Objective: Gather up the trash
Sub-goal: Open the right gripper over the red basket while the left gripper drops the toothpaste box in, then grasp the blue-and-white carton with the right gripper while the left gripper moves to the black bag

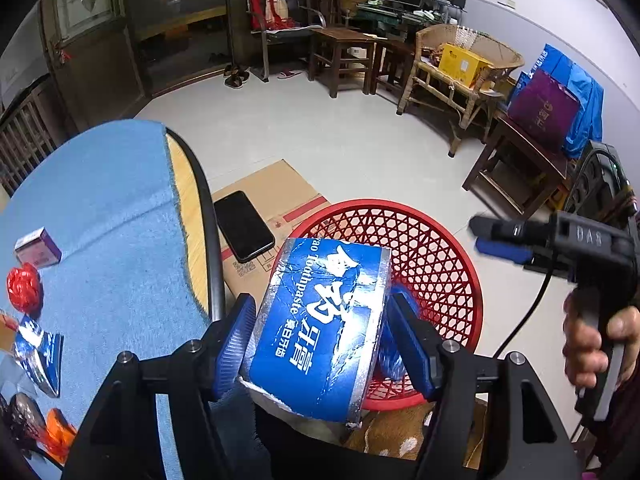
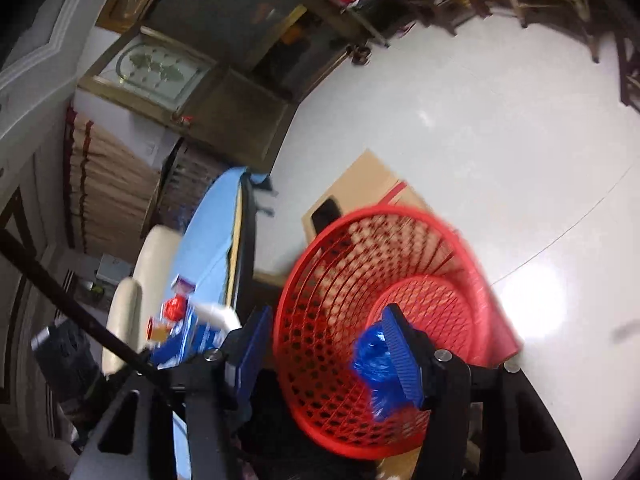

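Toothpaste box [image 1: 320, 328] btwn left gripper [image 1: 326, 342] pads, over red basket [image 1: 452, 236].

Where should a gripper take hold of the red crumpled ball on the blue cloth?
Probably across its middle, coming from above: the red crumpled ball is roundish, sits free on the blue cloth, and the small purple box stands just behind it.

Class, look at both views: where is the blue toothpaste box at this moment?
In the left wrist view, the toothpaste box sits low and centre, between the left hand-held gripper's fingers, over the near rim of the red basket.
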